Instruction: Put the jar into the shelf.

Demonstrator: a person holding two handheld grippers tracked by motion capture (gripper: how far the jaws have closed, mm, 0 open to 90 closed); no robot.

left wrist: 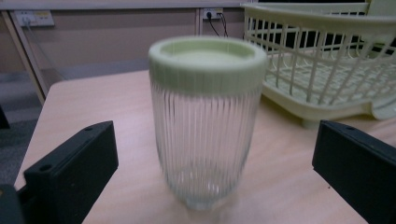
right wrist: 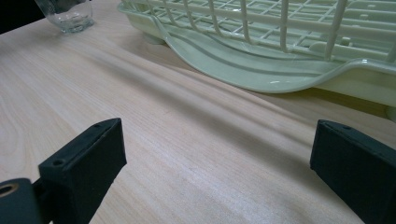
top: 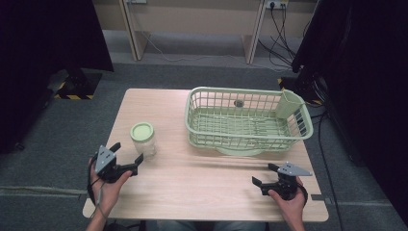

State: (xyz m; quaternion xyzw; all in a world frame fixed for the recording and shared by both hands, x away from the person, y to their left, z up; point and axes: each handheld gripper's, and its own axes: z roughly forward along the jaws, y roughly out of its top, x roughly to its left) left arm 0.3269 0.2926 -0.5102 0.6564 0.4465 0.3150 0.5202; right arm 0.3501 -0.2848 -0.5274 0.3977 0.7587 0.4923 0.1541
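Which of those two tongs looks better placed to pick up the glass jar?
The left tongs. Their open jaws already face the jar, which stands upright just ahead. The right tongs rest open near the table's right front, pointing at bare wood below the basket.

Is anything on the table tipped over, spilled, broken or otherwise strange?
Nothing stands out. The ribbed glass jar stands upright with its green lid on, dry table around it. The green basket sits flat and looks whole.
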